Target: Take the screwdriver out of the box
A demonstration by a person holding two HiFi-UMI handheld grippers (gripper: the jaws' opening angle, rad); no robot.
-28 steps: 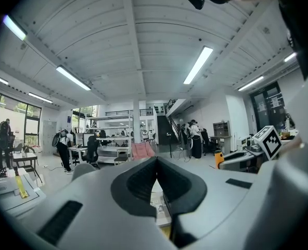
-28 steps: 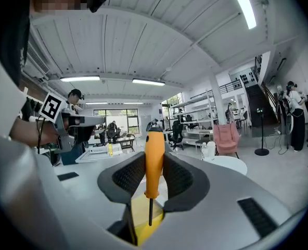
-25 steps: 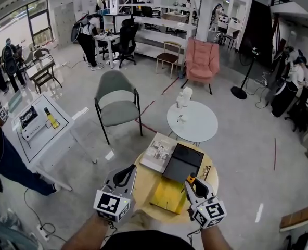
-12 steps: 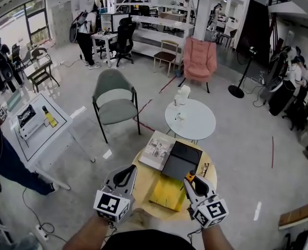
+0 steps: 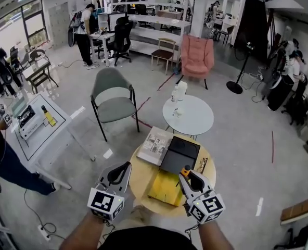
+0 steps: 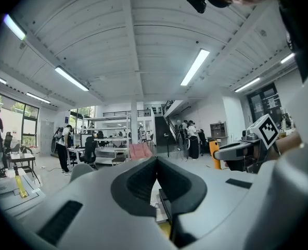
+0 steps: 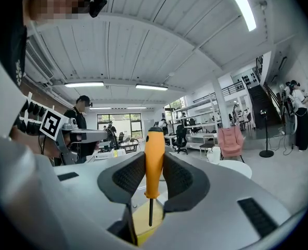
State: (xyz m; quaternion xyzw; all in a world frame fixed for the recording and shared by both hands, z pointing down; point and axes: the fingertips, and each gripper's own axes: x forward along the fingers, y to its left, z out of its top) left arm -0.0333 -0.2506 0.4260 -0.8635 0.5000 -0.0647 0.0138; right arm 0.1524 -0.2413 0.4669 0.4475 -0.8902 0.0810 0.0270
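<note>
My right gripper (image 5: 184, 174) (image 7: 154, 177) is shut on a screwdriver (image 5: 184, 169) (image 7: 154, 152) with an orange handle. It stands upright between the pads, with its thin shaft pointing down. The gripper hovers over the near part of a round wooden table (image 5: 138, 180), above a flat yellow box (image 5: 164, 187). A black box (image 5: 180, 154) lies just beyond the yellow one. My left gripper (image 5: 126, 165) (image 6: 155, 161) hangs at the table's near left edge, shut, with nothing between its pads.
A book (image 5: 155, 146) lies on the wooden table left of the black box. Beyond it stand a white round table (image 5: 193, 117), a grey chair (image 5: 112, 102) and a pink armchair (image 5: 197, 57). A white work table (image 5: 39, 137) stands at the left, with people further off.
The head view has drifted slightly. Both grippers keep their places and the right one still holds the screwdriver.
</note>
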